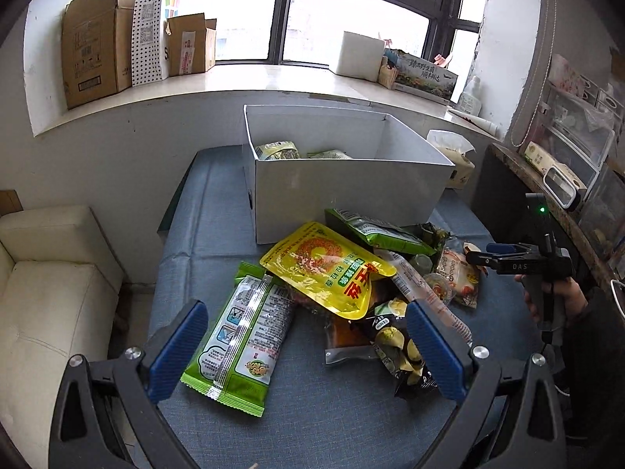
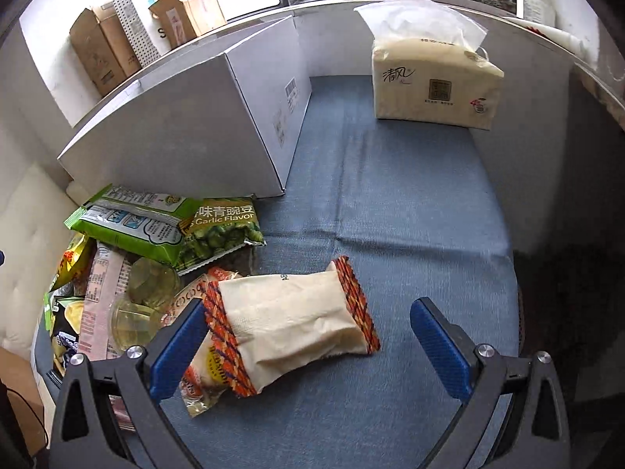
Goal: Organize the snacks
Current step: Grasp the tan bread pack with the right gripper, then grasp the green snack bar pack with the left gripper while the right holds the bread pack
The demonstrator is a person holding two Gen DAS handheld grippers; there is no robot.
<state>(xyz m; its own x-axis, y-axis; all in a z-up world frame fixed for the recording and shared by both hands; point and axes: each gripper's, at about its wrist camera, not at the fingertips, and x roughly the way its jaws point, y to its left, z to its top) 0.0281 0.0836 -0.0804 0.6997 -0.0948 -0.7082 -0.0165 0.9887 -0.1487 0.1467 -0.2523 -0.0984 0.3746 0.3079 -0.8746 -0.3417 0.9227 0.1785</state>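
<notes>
**Operator:** Both tongs first — state, left to right?

**Technician:** Left gripper: jaws spread wide, nothing held, poised over the near part of the snack pile. Its left pad sits beside the green-and-white packet; the yellow pouch lies just beyond. Right gripper: also spread and empty, straddling the cream packet with orange-striped ends, which lies flat on the blue cloth at the pile's right edge.

**Operator:** Destination?

**Technician:** White box, far side of the pile, touching it — a few green packets already lie inside. Most snacks remain outside.

**Operator:** Step in hand?

**Technician:** Judged as selection before pick-up. Next move calls for lowering onto one packet, closing across its narrow width, then lifting clear of the box wall.
</notes>
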